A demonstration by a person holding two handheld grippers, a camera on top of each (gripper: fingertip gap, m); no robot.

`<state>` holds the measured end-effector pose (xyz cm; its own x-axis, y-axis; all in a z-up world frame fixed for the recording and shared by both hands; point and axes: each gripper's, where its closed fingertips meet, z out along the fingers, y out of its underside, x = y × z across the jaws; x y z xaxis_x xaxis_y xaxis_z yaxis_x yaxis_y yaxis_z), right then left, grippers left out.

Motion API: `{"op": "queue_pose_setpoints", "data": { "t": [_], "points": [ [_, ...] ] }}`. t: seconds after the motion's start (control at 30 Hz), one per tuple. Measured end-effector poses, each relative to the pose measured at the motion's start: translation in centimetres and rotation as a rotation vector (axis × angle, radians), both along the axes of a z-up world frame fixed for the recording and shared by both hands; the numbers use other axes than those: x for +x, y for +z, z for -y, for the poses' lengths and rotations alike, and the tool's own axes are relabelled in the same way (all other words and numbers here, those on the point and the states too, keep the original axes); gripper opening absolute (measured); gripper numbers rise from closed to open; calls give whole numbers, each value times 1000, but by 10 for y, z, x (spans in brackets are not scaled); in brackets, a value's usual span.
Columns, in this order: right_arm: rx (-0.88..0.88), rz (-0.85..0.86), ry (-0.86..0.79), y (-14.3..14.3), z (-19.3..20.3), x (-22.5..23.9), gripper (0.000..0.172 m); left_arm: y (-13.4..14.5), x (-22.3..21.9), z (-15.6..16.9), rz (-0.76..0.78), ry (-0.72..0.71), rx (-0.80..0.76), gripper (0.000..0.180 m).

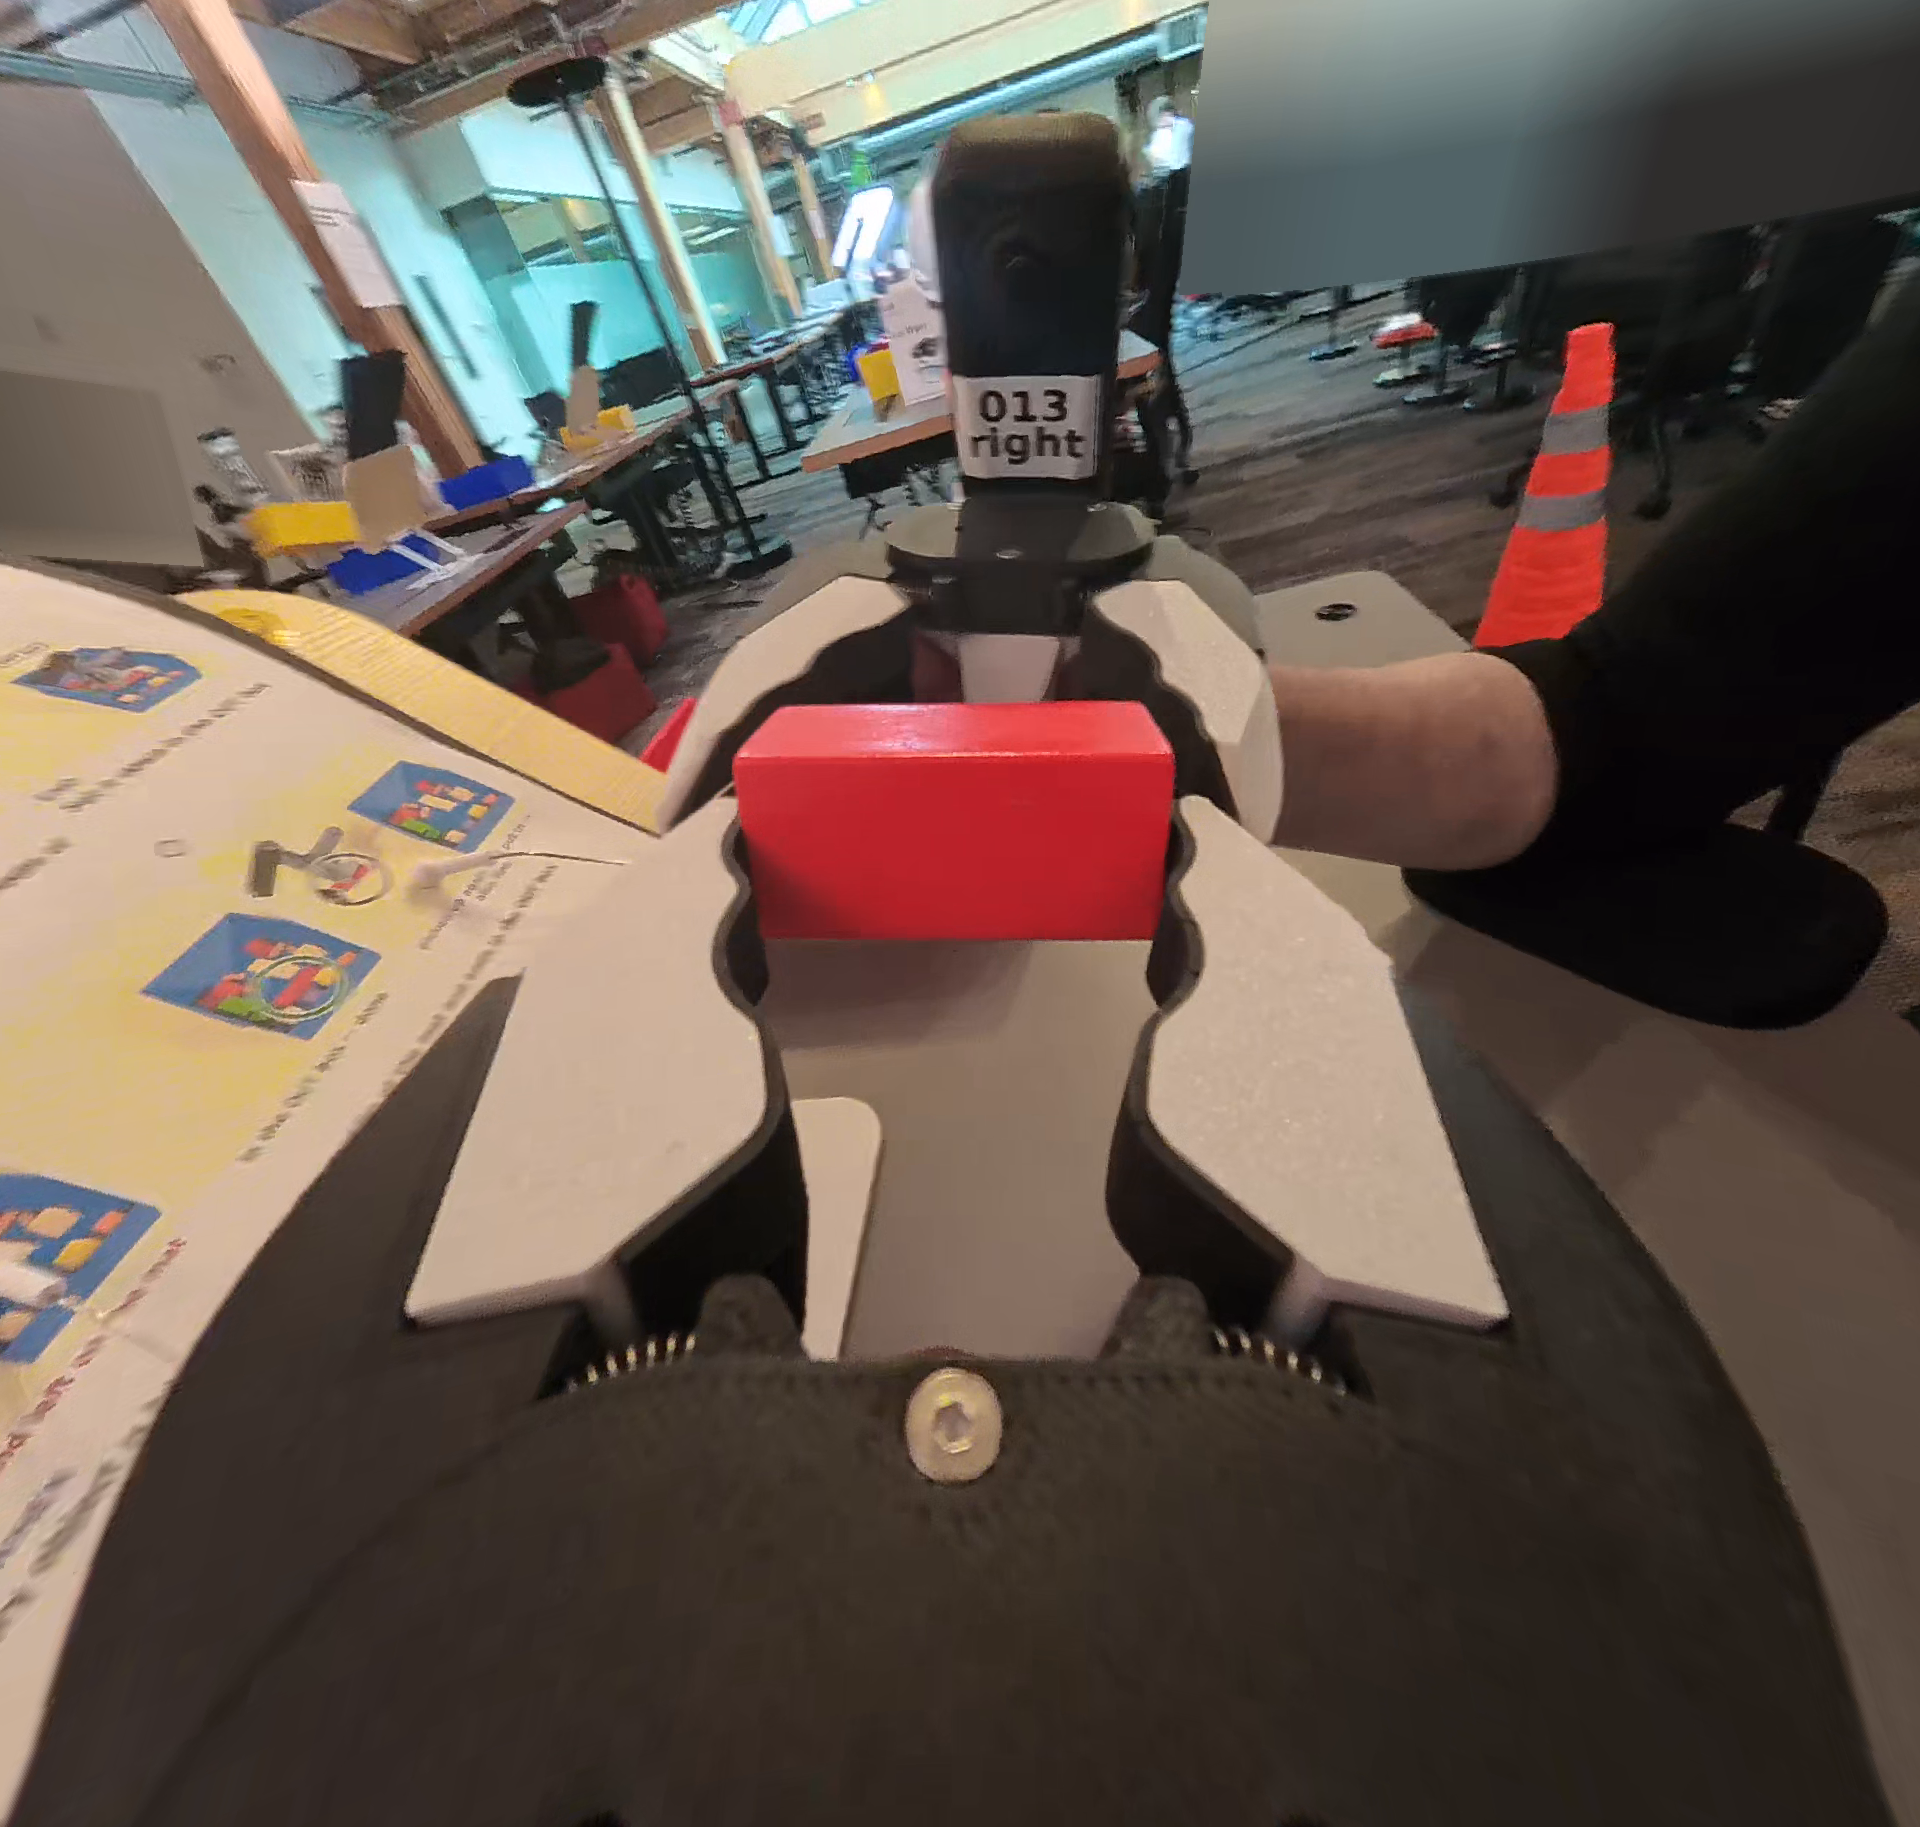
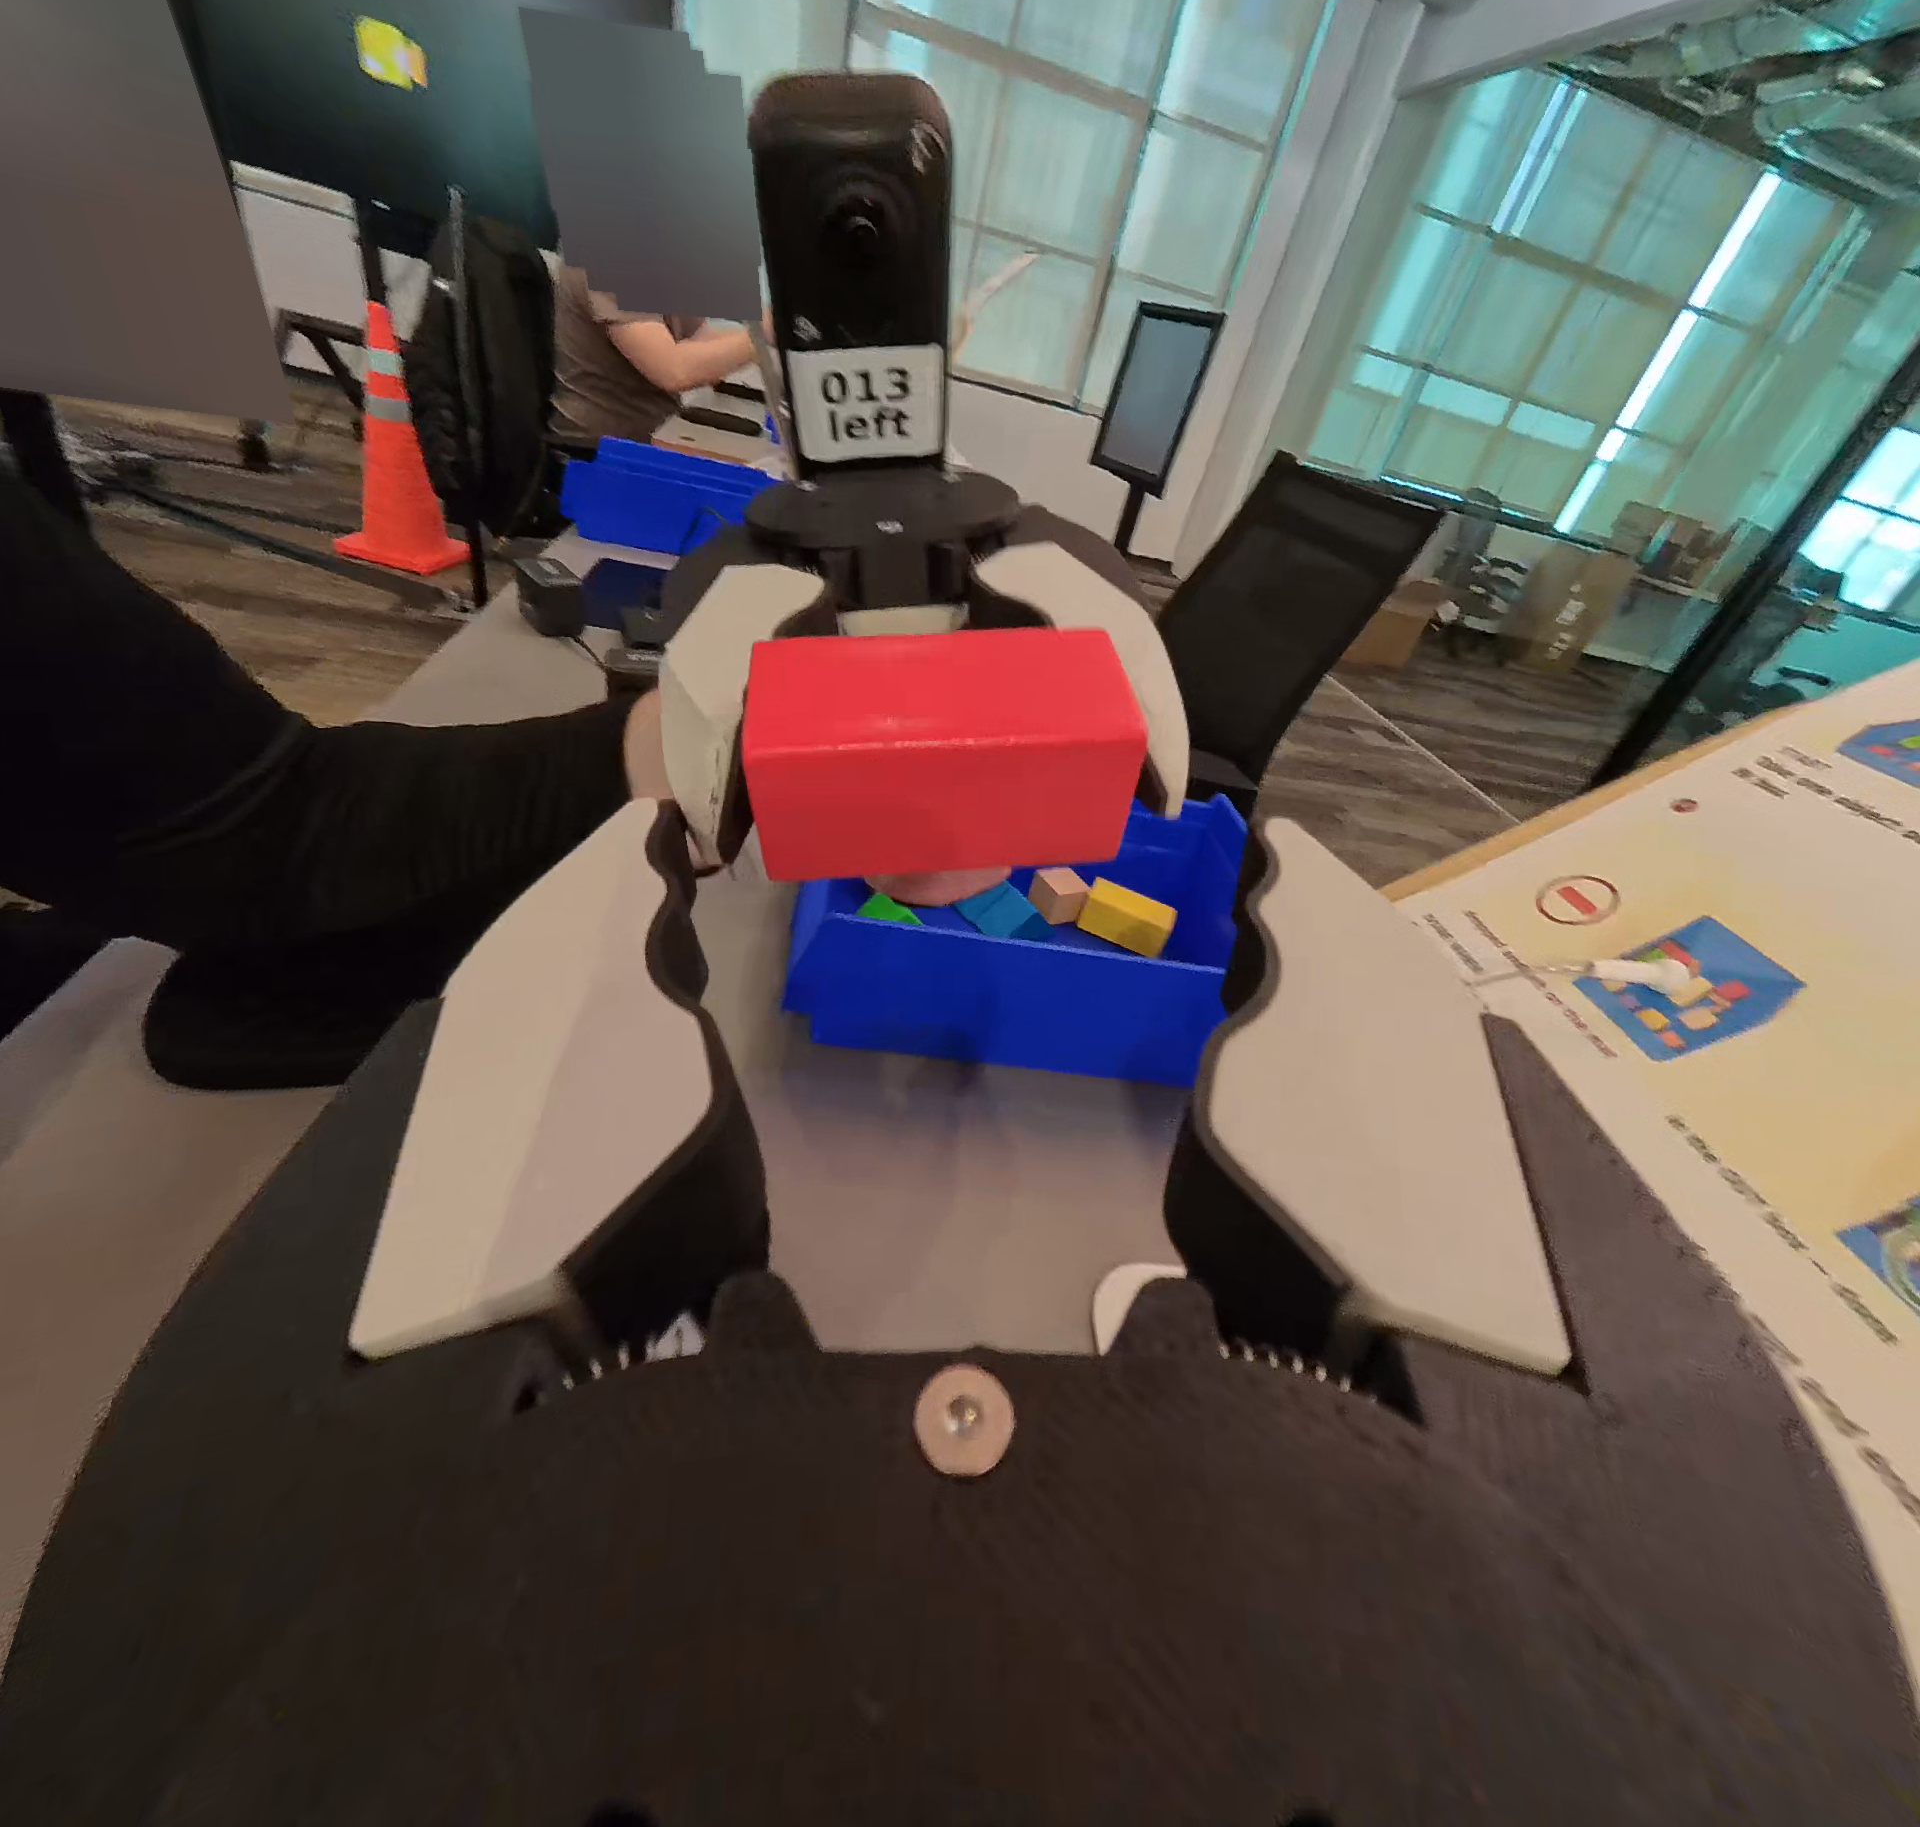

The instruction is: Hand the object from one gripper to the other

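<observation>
We see the left gripper (image 1: 956, 842) clamped on the ends of the red block (image 1: 954, 821), both pads pressing it, held in the air above the blue bin (image 2: 997, 998). The right gripper (image 2: 956, 904) faces it wide open, its fingertips beside the block and clear of it.

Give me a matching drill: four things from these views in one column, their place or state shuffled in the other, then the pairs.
1. red block
2. right gripper
3. yellow block
4. cone

A. in the blue bin
B. on the floor
C. wide open, touching nothing
D. clamped in the left gripper

Pairs: 1-D, 2-C, 3-A, 4-B
</observation>
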<state>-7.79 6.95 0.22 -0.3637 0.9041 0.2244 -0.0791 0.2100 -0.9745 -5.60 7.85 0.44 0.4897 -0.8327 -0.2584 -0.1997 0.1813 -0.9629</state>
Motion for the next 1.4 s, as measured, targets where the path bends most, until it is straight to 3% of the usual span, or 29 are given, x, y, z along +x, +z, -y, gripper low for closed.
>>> {"op": "queue_pose_setpoints", "data": {
  "t": [0.03,0.2,0.57,0.63,1.4],
  "points": [
    [-7,-2,11,0,2,0,97,-2,1,2,-2,-17,-3,72],
    [-70,-61,70,11,7,6,88,-9,3,-1,-22,-9,-3,72],
    [2,-75,17,10,7,6,81,-4,6,2,23,-30,5,72],
    [4,-108,9,14,7,7,66,-6,7,2,17,-30,-1,72],
    [-44,-120,14,28,2,20,66,5,7,0,67,-11,20,74]
  ]
}}
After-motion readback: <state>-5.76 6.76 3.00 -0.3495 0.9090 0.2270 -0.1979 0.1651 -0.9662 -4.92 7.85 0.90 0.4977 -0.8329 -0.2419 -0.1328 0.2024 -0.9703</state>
